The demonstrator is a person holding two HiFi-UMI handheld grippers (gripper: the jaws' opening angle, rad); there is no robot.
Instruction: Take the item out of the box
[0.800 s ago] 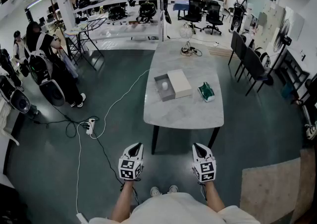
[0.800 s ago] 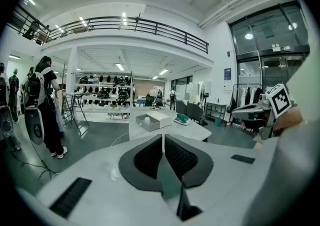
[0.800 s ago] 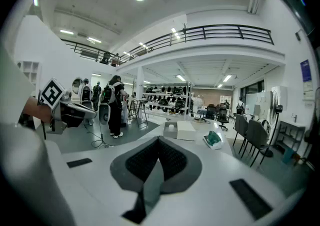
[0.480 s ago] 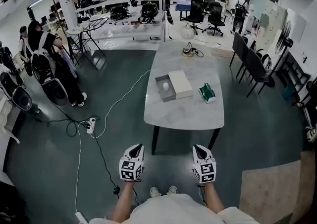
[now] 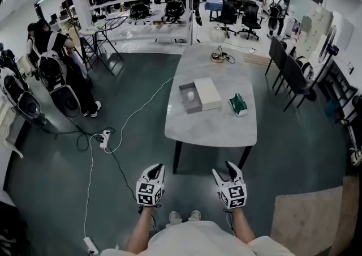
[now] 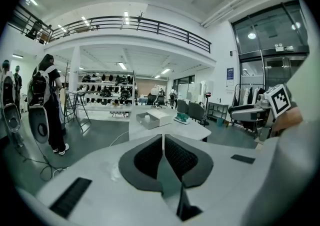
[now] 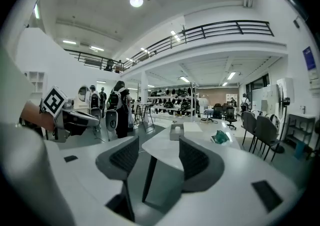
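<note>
Ahead of my left gripper (image 5: 158,166) and right gripper (image 5: 224,169), well apart from both, stands the counter (image 5: 212,127), with the box (image 5: 182,92) near its middle, the item (image 5: 190,96) inside, the lid (image 5: 208,93) just right of it, a packet (image 5: 238,103) farther right and cables (image 5: 219,54) at the far end.

No lettering can be read (the blue wall sign (image 6: 229,73) is too small).

One table (image 5: 209,130) bears one open box (image 5: 184,89), one lid (image 5: 208,93), one white item (image 5: 190,96), one green packet (image 5: 238,103), and one cable coil (image 5: 219,55) at its far edge. Two grippers: left gripper (image 5: 158,166), right gripper (image 5: 224,169).
</note>
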